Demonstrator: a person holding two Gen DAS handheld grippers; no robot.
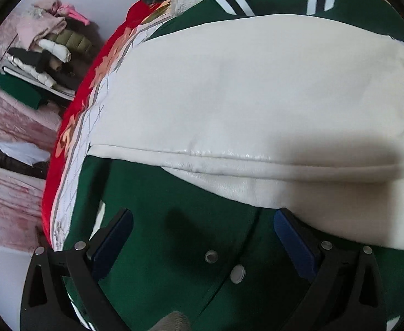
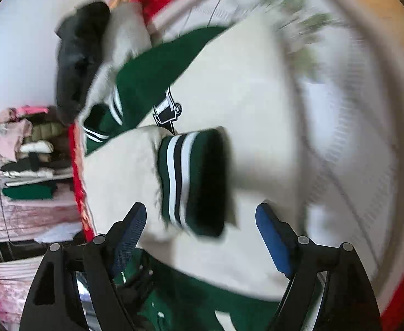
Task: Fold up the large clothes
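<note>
A green varsity jacket with cream sleeves lies on the bed. In the left wrist view a cream sleeve [image 1: 243, 96] is laid across the green body [image 1: 174, 234], whose snap buttons [image 1: 237, 273] show near the camera. My left gripper [image 1: 203, 220] hovers open over that green front, with nothing pinched. In the blurred right wrist view the other cream sleeve [image 2: 113, 171] ends in a green striped cuff [image 2: 193, 179], lying just beyond my right gripper [image 2: 200, 212]. Its jaws stand wide apart and the pads do not press the cloth.
A stack of folded clothes [image 1: 42, 63] [image 2: 28, 160] sits to the left on a pink cover [image 1: 8, 193]. A red flowered blanket [image 1: 72, 138] edges the white quilted sheet [image 2: 339, 138]. A black garment [image 2: 77, 55] lies at the far left corner.
</note>
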